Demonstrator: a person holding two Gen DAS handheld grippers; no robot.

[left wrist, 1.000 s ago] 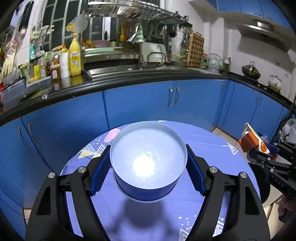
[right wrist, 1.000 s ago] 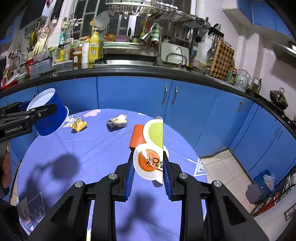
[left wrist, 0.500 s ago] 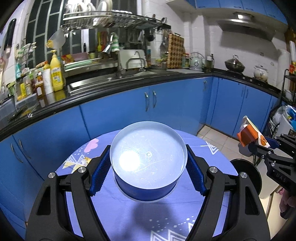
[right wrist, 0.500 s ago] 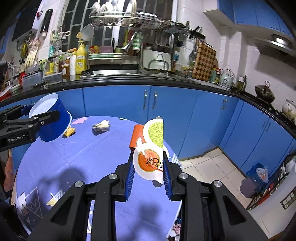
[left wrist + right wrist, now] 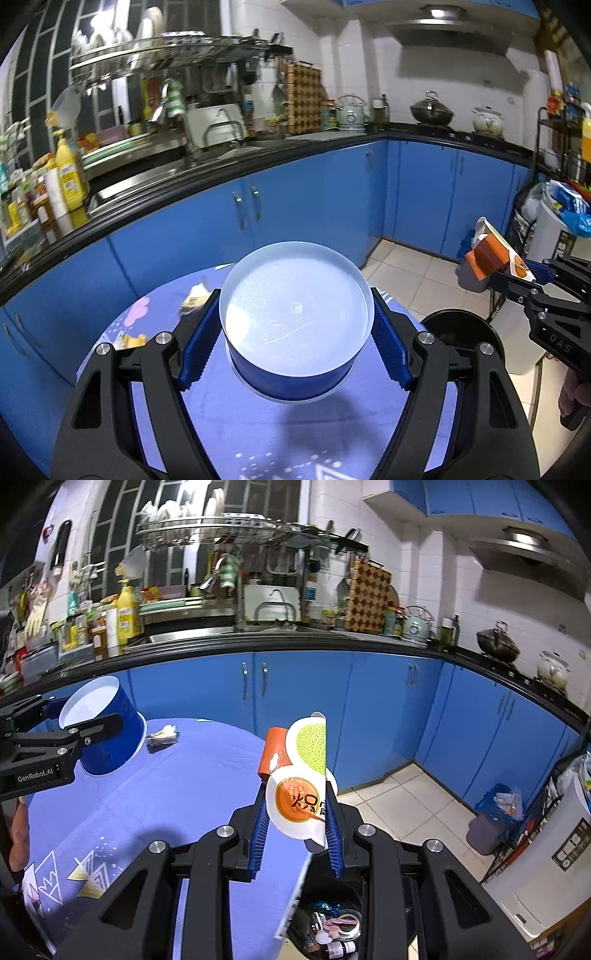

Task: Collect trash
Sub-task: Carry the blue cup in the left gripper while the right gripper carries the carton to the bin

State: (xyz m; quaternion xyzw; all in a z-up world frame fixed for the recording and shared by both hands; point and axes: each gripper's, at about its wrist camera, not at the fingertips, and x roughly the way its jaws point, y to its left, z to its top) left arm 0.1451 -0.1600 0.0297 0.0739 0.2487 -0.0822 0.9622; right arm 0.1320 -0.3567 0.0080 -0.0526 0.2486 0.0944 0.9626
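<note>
My left gripper [image 5: 295,343] is shut on a blue paper cup [image 5: 295,317] with a white inside, held above the round table; it also shows in the right wrist view [image 5: 105,731]. My right gripper [image 5: 295,834] is shut on a flattened white and orange wrapper [image 5: 299,782] with a melon picture, held past the table's right edge, over a black trash bin [image 5: 328,926] holding trash. The wrapper also shows in the left wrist view [image 5: 495,254], above the bin [image 5: 461,332].
The blue patterned tablecloth [image 5: 147,812] carries crumpled scraps [image 5: 162,734], [image 5: 195,299], [image 5: 133,339]. Blue kitchen cabinets [image 5: 369,709] curve behind. A small bin with a blue bag [image 5: 495,819] and a white appliance [image 5: 546,882] stand on the tiled floor at right.
Both grippers have swung right with their loads. The wrapper now hangs past the table edge over the black bin, which has come into view below.
</note>
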